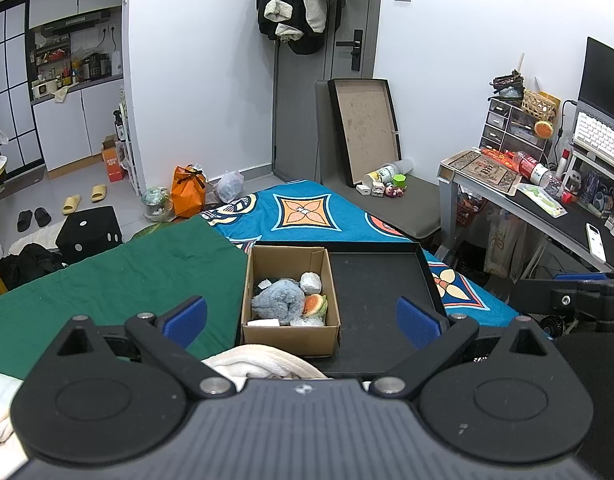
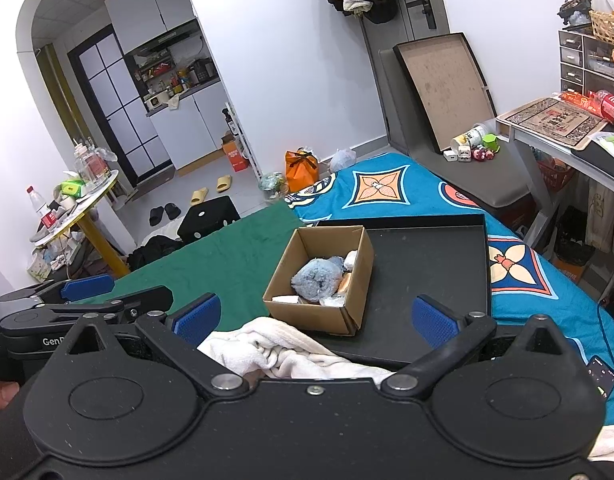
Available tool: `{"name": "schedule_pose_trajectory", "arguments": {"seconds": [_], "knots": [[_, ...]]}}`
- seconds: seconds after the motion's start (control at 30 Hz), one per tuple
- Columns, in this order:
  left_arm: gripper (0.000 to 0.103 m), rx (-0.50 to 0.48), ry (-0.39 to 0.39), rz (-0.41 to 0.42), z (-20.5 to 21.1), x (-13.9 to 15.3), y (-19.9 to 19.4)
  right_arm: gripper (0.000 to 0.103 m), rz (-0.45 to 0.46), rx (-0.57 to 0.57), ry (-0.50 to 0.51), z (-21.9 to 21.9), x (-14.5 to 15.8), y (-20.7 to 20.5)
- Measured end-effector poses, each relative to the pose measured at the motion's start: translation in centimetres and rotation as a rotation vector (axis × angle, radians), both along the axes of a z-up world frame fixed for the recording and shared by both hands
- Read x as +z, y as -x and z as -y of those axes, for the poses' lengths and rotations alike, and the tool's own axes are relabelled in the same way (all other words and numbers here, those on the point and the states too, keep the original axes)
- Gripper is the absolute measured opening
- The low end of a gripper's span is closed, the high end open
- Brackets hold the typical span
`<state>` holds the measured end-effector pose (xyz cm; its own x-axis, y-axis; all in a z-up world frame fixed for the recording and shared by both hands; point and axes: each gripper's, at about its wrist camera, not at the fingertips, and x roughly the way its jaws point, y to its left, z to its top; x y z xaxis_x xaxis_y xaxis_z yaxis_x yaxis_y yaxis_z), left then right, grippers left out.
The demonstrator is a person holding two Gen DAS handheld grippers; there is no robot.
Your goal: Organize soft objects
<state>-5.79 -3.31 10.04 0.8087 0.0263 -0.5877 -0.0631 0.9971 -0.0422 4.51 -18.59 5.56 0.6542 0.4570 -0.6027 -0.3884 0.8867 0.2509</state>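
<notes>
Left wrist view: I see my left gripper [image 1: 301, 316] with its blue-padded jaws spread wide apart and nothing between them. Straight ahead, framed by the jaws, a small cardboard box [image 1: 289, 336] sits in the left end of a shallow black tray [image 1: 381, 292] on the bed. Inside the box lie a fluffy blue-grey soft toy [image 1: 275, 299], a small white bundle [image 1: 310, 281] at the far side, an orange piece that looks like a watermelon slice [image 1: 314, 304] against the right wall, a flat white item at the near-left corner and something wrapped in clear plastic at the near side. A cream towel [image 1: 263, 362] is bunched just below the jaws, touching the near edge of the tray. The bed carries a green sheet [image 1: 119, 280] on the left and a blue patterned cover [image 1: 307, 208] further back and to the right.

From the right wrist view, my right gripper [image 2: 314, 316] is likewise empty, its jaws wide apart, with the same towel [image 2: 283, 350] crumpled directly under it and the box [image 2: 319, 312] just beyond. The blue-grey toy [image 2: 317, 278] fills the middle of the box. The left gripper shows at the left edge over the green sheet [image 2: 235, 256], with a bit of a person's hand [image 2: 1, 394] on its grip. A phone [image 2: 603, 374] lies on the bed at the far right.
</notes>
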Motion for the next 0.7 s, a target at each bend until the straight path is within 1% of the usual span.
{"name": "schedule_pose_trajectory", "arguments": {"seconds": [0.7], "knots": [[0.100,0.000,0.003,0.004,0.11,0.04,-0.02,0.103,-0.001,-0.002,-0.009,0.26,-0.25,-0.03]]}}
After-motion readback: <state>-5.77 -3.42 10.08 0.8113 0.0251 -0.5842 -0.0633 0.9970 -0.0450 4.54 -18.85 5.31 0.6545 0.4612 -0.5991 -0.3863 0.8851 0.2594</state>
